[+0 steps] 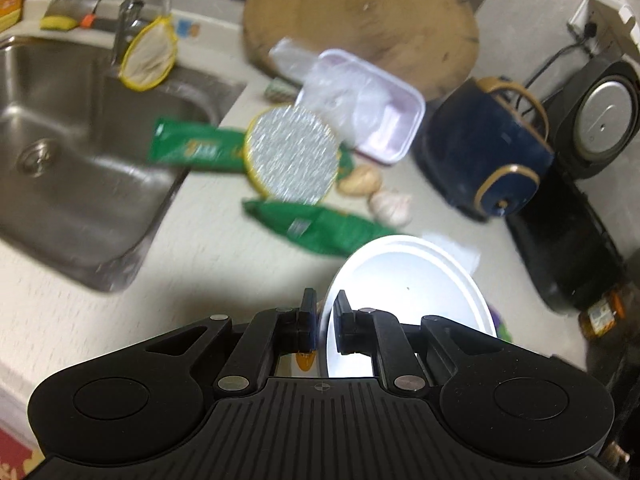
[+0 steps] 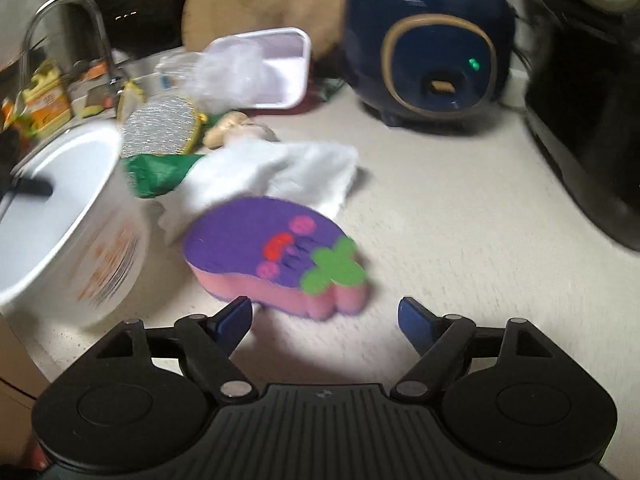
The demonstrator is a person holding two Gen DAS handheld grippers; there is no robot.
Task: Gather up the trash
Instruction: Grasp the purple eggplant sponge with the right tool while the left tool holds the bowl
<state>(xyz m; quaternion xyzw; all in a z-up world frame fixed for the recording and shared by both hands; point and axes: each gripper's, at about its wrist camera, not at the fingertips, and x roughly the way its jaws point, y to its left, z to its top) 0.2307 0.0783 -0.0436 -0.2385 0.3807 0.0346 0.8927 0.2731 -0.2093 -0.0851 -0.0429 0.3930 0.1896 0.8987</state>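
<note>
left hand-held gripper is clamped on the rim of a white tub above the bench. right hand-held gripper gapes wide, empty, just short of a purple sponge.

Two green plastic wrappers, one white paper bowl, one purple eggplant-shaped sponge, one white foam tray.

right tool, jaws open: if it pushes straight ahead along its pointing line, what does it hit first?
Most likely the purple sponge, lying on the counter just ahead of the right tool and slightly left of centre. Depth is unclear; the white cloth lies behind it.
</note>
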